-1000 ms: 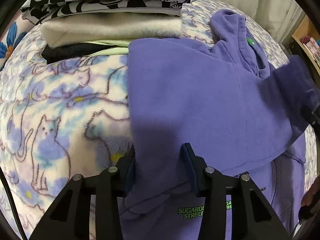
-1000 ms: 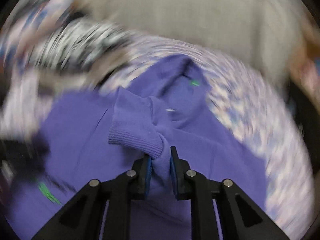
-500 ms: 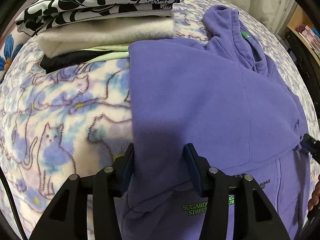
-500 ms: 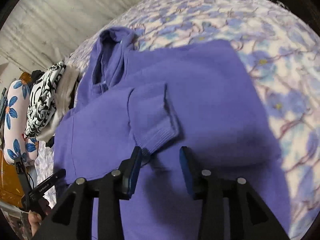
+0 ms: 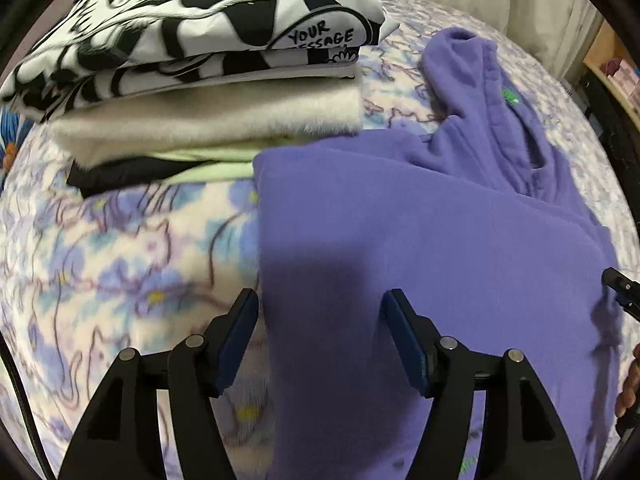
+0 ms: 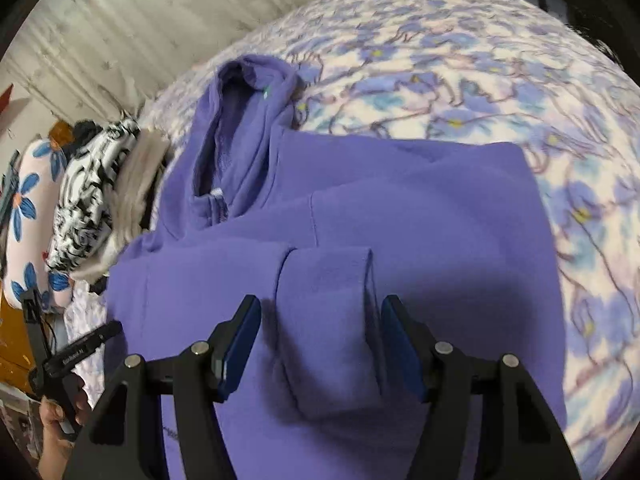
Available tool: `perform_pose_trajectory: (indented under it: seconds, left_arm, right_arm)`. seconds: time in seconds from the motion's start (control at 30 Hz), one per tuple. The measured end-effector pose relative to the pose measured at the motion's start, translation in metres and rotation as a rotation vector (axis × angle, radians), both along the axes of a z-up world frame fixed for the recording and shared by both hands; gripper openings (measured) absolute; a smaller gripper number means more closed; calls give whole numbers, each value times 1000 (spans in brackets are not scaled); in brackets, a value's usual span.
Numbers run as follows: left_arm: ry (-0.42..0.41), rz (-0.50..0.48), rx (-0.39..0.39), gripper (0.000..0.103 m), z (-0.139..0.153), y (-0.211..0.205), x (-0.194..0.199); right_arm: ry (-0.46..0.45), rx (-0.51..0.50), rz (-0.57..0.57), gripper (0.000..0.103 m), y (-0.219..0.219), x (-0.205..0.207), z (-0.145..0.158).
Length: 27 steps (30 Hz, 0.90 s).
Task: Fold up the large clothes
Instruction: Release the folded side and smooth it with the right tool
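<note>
A purple hoodie (image 5: 420, 232) lies flat on the bed with both sleeves folded across its body and the hood (image 5: 488, 92) at the far end. My left gripper (image 5: 320, 320) is open and empty over the hoodie's left edge. My right gripper (image 6: 320, 328) is open and empty, its jaws either side of the folded sleeve cuff (image 6: 324, 312), which lies on the hoodie (image 6: 420, 208). The hood (image 6: 240, 120) shows at the far left in the right wrist view. The left gripper (image 6: 76, 356) also shows at that view's left edge.
A stack of folded clothes (image 5: 208, 80), black-and-white print on top and cream fleece below, sits at the hoodie's far left. The floral cat-print blanket (image 5: 100, 260) covers the bed. A flowered pillow (image 6: 28, 208) lies beyond the stack. Curtains (image 6: 120, 20) hang behind.
My right gripper let go of the sleeve cuff, laid it on the hoodie and opened wide. My left gripper moved forward along the hoodie's left edge, its jaws wider apart.
</note>
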<state>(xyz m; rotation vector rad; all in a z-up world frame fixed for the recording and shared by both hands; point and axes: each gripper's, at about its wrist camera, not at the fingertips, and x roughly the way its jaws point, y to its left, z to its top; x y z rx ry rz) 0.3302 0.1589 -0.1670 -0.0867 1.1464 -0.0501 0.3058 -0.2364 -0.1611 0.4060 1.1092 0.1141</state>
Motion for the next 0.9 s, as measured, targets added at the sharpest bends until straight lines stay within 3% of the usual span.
perform_pose_trajectory:
  seconds: [0.03, 0.07, 0.1, 0.2, 0.3, 0.37, 0.47, 0.57, 0.63, 0.77, 0.9]
  left_arm:
    - [-5, -2, 10, 64, -2, -2, 3]
    - [-15, -3, 20, 51, -3, -3, 5]
    - [-19, -4, 29, 27, -4, -5, 6]
    - [-54, 15, 63, 16, 3, -8, 5]
    - [-128, 24, 89, 15, 14, -10, -4]
    - [-141, 29, 101, 16, 11, -11, -6]
    - [-109, 25, 135, 27, -5, -14, -2]
    - [-145, 31, 200, 47, 2, -16, -7]
    - [-152, 28, 224, 48, 9, -13, -12]
    - [-168, 57, 178, 49, 27, -5, -22]
    - [-188, 54, 106, 48, 43, -6, -38]
  right_arm:
    - [9, -16, 11, 63, 4, 3, -4]
    - [-1, -53, 31, 62, 9, 3, -6]
    - [-21, -98, 57, 47, 15, 3, -4]
    - [-77, -152, 109, 18, 28, -1, 6]
    - [-187, -164, 67, 18, 27, -7, 22]
    - [-156, -184, 42, 22, 27, -1, 12]
    - [-75, -208, 24, 37, 24, 7, -10]
    - [-71, -208, -5, 47, 18, -1, 1]
    - [-95, -237, -3, 48, 16, -8, 9]
    - [-156, -320, -9, 48, 19, -26, 26]
    - [-208, -315, 3, 48, 26, -40, 40]
